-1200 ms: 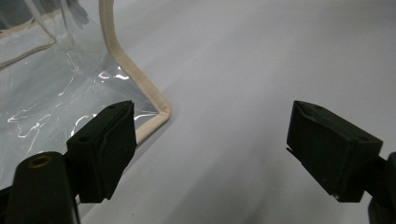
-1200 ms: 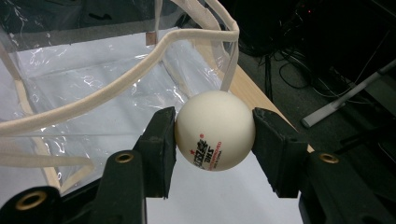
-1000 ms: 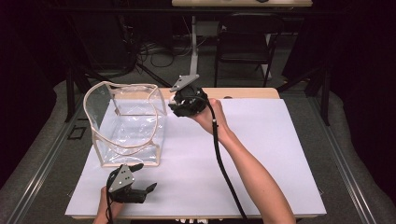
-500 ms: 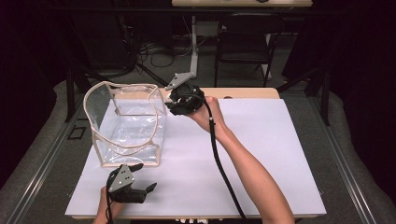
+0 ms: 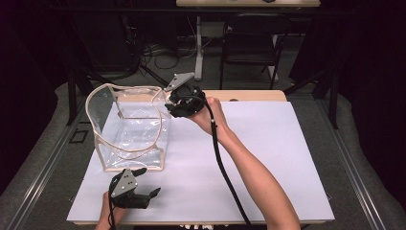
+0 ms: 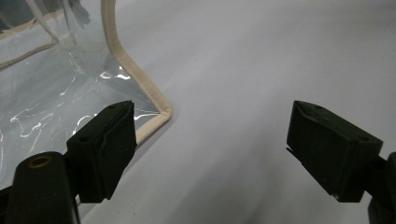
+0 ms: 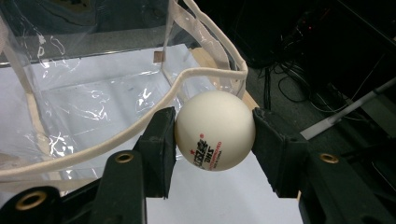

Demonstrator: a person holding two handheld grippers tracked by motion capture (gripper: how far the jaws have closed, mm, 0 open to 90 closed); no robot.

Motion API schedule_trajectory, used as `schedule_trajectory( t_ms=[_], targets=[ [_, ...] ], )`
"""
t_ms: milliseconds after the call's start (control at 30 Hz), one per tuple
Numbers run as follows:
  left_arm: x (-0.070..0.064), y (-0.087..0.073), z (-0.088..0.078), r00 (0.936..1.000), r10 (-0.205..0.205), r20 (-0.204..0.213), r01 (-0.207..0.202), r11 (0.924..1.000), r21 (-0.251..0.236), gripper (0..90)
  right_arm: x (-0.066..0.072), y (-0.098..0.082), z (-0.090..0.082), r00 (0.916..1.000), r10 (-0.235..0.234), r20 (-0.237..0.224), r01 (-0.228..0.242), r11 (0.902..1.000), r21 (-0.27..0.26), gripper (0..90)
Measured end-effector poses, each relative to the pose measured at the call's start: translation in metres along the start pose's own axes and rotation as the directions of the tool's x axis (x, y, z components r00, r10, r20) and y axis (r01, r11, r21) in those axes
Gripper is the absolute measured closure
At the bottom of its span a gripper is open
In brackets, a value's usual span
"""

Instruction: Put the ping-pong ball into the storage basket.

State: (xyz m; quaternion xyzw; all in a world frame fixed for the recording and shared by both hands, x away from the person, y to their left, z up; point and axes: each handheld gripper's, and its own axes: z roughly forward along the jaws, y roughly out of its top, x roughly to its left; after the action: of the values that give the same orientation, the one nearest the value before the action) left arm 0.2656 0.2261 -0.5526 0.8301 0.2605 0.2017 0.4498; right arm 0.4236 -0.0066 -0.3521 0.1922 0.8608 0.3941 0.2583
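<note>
A clear plastic bag [image 5: 129, 127] with beige trim stands open on the left of the white board. My right gripper [image 5: 170, 106] is held at the bag's upper right rim, pointing toward it. In the right gripper view it [image 7: 214, 128] is shut on a white ping-pong ball [image 7: 215, 135] with red and black print, just outside the bag's beige rim [image 7: 140, 128]. My left gripper [image 5: 149, 182] rests near the front edge, in front of the bag. Its jaws stand wide open [image 6: 212, 123] with nothing between them, and the bag's bottom corner [image 6: 156, 114] lies just ahead.
The white board [image 5: 277, 143] covers the table, with a wooden strip [image 5: 249, 95] along the back. A black cable [image 5: 225, 163] runs along the right forearm. A folding chair [image 5: 253, 43] and floor cables stand beyond the table.
The right gripper has moved a little left and down with the ball, closer to the bag's rim, and has tilted. The left gripper has stayed put.
</note>
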Motion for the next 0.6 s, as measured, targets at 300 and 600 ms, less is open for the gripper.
schedule_trajectory(
  t_ms=[300,600],
  targets=[
    [0.0001,0.0001,-0.0001,1.0,0.001,-0.001,-0.001,1.0,0.001,16.3,0.0031,0.0048,0.0008,0.9999,-0.011,-0.004,0.011,0.9999,-0.002,50.7],
    [0.0002,0.0,-0.0003,1.0,0.002,0.001,-0.002,1.0,0.0,16.3,0.0081,0.0103,0.0033,0.9996,-0.027,-0.013,0.027,0.9996,0.0,50.6]
  ],
)
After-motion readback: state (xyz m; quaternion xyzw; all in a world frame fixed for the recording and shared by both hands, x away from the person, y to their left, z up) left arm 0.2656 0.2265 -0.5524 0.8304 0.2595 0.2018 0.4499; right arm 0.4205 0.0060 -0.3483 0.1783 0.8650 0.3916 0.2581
